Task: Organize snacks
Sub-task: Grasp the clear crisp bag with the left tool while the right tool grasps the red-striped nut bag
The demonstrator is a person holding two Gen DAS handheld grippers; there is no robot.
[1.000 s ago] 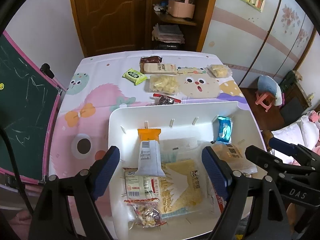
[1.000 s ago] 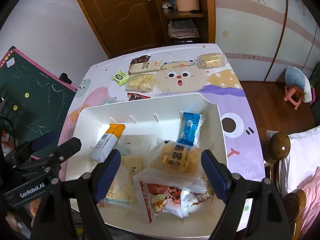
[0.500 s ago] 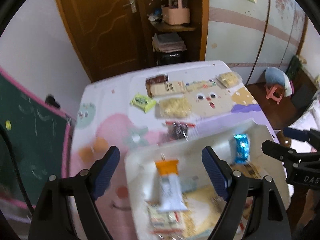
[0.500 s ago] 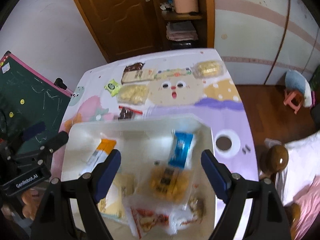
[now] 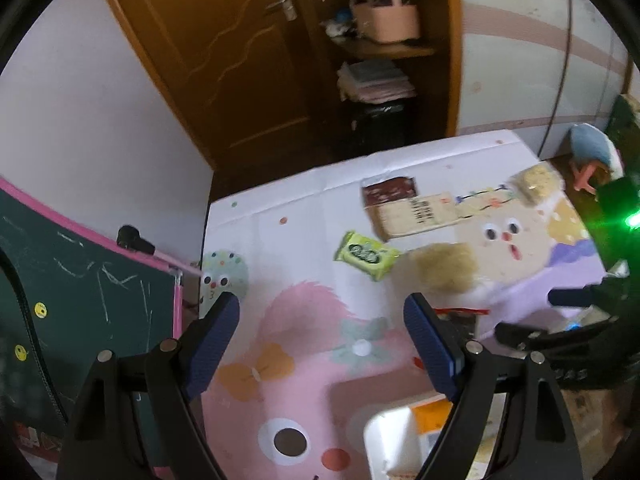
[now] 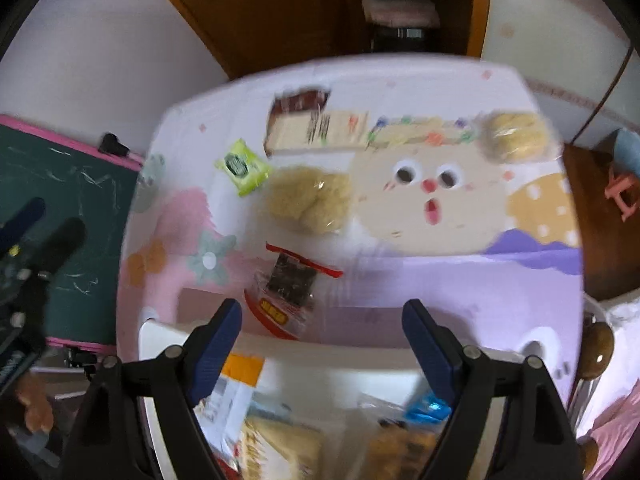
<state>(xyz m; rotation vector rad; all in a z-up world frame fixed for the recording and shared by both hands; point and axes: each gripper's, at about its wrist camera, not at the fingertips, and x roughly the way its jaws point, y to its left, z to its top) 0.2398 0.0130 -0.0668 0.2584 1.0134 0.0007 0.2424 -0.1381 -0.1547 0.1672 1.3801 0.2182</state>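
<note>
A white bin holding several snack packs sits at the near edge of the table; its corner shows in the left wrist view. Loose snacks lie beyond it: a dark red-edged pack, a clear bag of yellow pieces, a green pack, a long brown-and-cream pack and a yellow bag at the far right. My left gripper is open and empty above the pink print. My right gripper is open and empty over the bin's far rim.
The table carries a cartoon-print cloth. A green chalkboard stands at the left. A wooden door and shelf are behind the table. A wooden bedpost knob is at the right.
Both grippers have moved forward over the table toward the loose snacks. The bin has slid to the bottom of both views. Both stay open and empty.
</note>
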